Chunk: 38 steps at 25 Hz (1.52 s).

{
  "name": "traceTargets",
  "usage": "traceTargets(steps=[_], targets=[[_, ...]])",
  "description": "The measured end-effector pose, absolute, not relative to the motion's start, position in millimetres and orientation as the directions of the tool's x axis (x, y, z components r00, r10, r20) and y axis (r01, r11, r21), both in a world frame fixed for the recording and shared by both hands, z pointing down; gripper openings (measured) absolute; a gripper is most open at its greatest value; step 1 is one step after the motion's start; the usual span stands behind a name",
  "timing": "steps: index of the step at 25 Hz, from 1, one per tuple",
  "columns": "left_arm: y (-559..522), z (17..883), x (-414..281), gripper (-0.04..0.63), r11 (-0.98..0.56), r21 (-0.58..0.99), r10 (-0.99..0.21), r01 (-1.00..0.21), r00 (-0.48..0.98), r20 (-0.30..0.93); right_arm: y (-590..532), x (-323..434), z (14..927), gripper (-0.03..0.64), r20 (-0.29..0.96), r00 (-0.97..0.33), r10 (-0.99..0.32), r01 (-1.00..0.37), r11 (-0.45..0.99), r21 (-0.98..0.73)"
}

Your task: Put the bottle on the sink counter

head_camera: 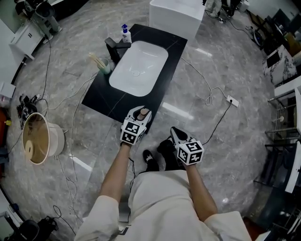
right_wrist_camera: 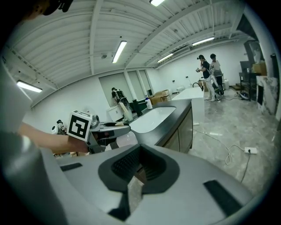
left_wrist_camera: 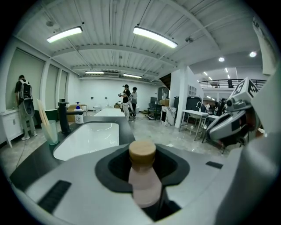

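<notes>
A pale pink bottle (left_wrist_camera: 142,176) with a tan cap stands upright between the jaws of my left gripper (head_camera: 141,114), which is shut on it. In the head view the bottle (head_camera: 143,113) hangs over the near end of the black sink counter (head_camera: 101,96). The white basin (head_camera: 138,66) lies just beyond it. My right gripper (head_camera: 176,134) is lower and to the right, off the counter, over the floor. Its jaws stand together with nothing between them. The right gripper view shows the left gripper (right_wrist_camera: 101,129) beside the counter (right_wrist_camera: 175,121).
At the counter's far left stand a black faucet (head_camera: 115,47), a white pump dispenser (head_camera: 126,34) and a green cup (head_camera: 104,65) holding sticks. A white block (head_camera: 176,14) adjoins the far end. Cables and a power strip (head_camera: 230,100) lie on the marble floor.
</notes>
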<state>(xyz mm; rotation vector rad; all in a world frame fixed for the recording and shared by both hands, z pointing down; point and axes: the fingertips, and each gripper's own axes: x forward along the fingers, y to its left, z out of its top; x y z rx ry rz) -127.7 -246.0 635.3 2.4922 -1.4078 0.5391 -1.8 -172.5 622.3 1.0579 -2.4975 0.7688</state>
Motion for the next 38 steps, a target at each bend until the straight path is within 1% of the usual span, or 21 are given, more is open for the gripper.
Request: traceTargets(steps=[6, 11, 17, 30, 38], targets=[[-239, 653, -129, 0.12, -0.514, 0.017, -0.763, -0.857, 0.467, 0.447, -172, -8, 617, 0.005, 0.486, -0.679, -0.55, -0.723, 0.614, -0.315], [-237, 662, -131, 0.12, -0.52, 0.013, -0.754, -0.854, 0.467, 0.463, -170, -13, 620, 0.005, 0.48, -0.695, -0.535, -0.711, 0.611, -0.348], [-235, 676, -133, 0.12, -0.529, 0.022, -0.736, -0.849, 0.471, 0.486, -164, -24, 627, 0.005, 0.495, -0.706, -0.506, -0.695, 0.629, -0.347], [-227, 681, -126, 0.123, -0.56, -0.008, -0.73, -0.828, 0.489, 0.478, -166, -19, 632, 0.005, 0.503, -0.699, -0.508, -0.702, 0.622, -0.347], [-227, 681, -128, 0.126, -0.532, -0.017, -0.758, -0.846, 0.468, 0.454, -167, -22, 626, 0.005, 0.491, -0.705, -0.512, -0.694, 0.642, -0.325]])
